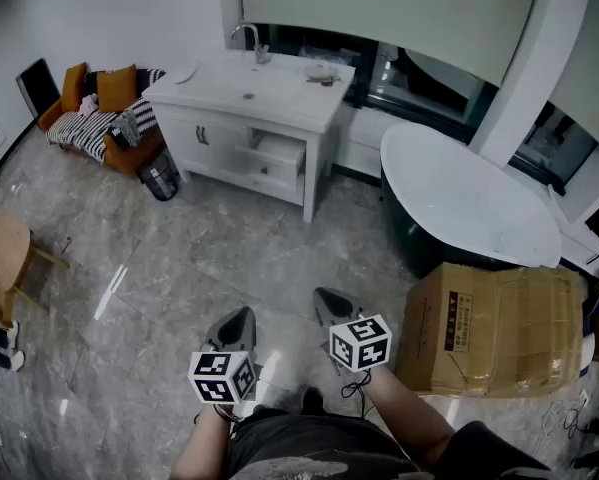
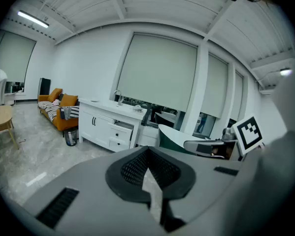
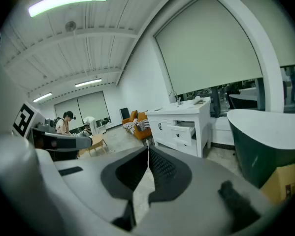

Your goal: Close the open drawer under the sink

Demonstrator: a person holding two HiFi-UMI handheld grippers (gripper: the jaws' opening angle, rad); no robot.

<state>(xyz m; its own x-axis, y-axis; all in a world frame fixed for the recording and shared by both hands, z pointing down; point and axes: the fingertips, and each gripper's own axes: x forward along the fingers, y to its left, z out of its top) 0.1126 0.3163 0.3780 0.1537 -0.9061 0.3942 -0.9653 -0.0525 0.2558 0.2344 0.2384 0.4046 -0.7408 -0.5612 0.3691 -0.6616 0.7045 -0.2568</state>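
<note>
The white upper drawer [image 1: 279,151] stands pulled out of the right half of the white sink cabinet [image 1: 289,93] across the room. Your left tool [image 1: 245,315] and right tool [image 1: 322,296] hang well short of it over the grey marble floor [image 1: 179,268]. Each tool's tips are pressed together, gripping nothing.

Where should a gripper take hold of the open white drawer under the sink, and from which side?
No need to grip: press the flat front panel of the white drawer, coming straight from the room side facing the white vanity cabinet. It juts squarely out of the cabinet front, so a push along its slide should close it.
</note>
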